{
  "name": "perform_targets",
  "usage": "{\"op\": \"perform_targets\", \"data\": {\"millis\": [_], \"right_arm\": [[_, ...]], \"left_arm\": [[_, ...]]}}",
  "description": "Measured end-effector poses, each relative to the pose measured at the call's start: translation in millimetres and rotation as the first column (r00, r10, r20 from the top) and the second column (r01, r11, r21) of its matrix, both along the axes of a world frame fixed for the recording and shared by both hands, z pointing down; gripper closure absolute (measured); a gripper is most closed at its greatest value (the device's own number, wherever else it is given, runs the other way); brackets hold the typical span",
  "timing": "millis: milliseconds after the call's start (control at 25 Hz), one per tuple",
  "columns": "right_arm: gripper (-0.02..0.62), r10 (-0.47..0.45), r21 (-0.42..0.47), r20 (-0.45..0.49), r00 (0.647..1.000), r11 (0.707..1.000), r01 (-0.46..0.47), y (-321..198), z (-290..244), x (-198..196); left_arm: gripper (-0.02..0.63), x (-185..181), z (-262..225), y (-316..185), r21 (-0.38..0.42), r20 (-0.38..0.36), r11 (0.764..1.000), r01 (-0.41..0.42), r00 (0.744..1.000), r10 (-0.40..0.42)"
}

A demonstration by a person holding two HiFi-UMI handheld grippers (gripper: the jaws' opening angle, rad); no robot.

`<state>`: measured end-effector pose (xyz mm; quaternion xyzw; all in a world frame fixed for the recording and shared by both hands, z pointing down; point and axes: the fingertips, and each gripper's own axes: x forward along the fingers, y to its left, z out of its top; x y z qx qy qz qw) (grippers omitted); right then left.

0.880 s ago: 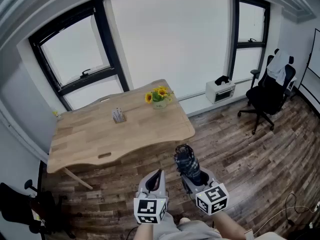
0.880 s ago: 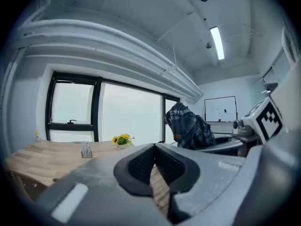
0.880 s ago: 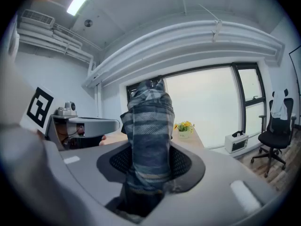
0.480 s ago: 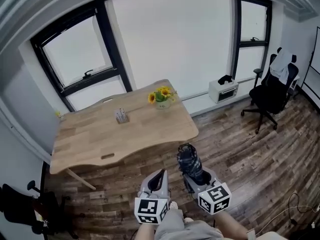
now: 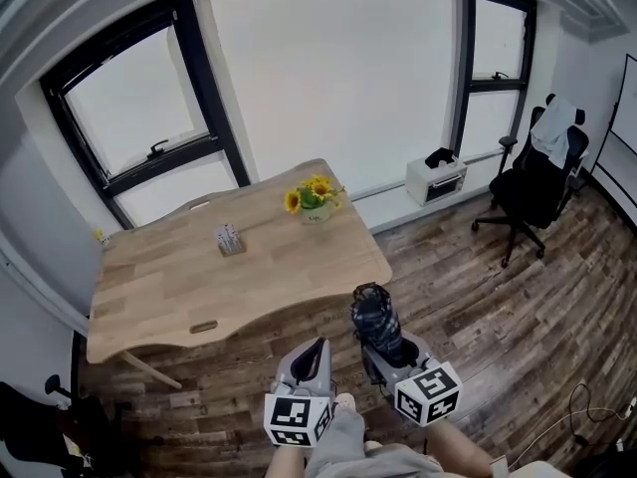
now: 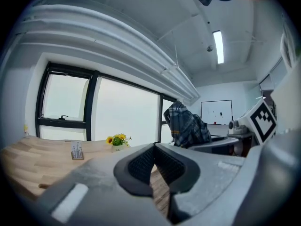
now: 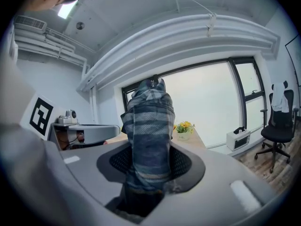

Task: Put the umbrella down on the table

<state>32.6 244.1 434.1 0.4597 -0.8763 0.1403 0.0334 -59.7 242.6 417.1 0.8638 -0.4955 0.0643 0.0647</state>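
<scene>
Standing on table (image 5: 169, 287) beyond umbrella (image 5: 376, 322): sunflowers (image 5: 314, 195), card stand (image 5: 229, 240)

Dark blue and grey plaid covers the umbrella (image 5: 375, 317) in the right hand-held gripper (image 5: 384, 348). That one and the left hand-held gripper (image 5: 318, 345) are grey, their marker cubes (image 5: 426, 394) black-and-white squares. Ahead of them, the desk (image 5: 179, 287) is pale wood and its flowers (image 5: 311, 189) yellow.

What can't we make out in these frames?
Lower end of the umbrella: right gripper view, buried inside the right claw.
Print on the small stand on the table: head view, too small.
Most of the dark object at bottom left: head view, cut off by the frame edge.
</scene>
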Motion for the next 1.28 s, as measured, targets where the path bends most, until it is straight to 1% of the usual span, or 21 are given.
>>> {"op": "perform_targets", "data": {"millis": [280,640,1000,1160,1280], "right_arm": [[0.428,0.02,-0.01,-0.015,1.0,1.0,-0.02,-63.6,1.5,-6.3],[0.423,0.056,-0.02,-0.026,0.998,0.998,-0.056,-139.8,0.2,-18.9],[0.423,0.095,-0.042,-0.033,0.995,0.994,-0.096,-196.8,9.3,-29.3],[0.423,0.105,-0.046,-0.036,0.994,0.993,-0.107,-215.2,10.5,-33.3],[0.423,0.109,-0.049,-0.042,0.993,0.993,-0.111,-226.1,11.4,-36.8]], "left_arm": [[0.604,-17.2,-7.3,-67.9,0.019,-0.002,1.0,-0.019,1.0,0.019],[0.604,-28.6,-3.8,-147.0,0.011,-0.006,0.998,-0.065,0.998,0.065],[0.604,-41.3,4.5,-205.9,0.007,-0.013,0.994,-0.111,0.994,0.111],[0.604,-56.2,5.8,-229.4,0.003,-0.025,0.996,-0.09,0.996,0.09],[0.604,-61.0,11.3,-240.7,-0.008,-0.032,0.996,-0.093,0.995,0.093]]}}
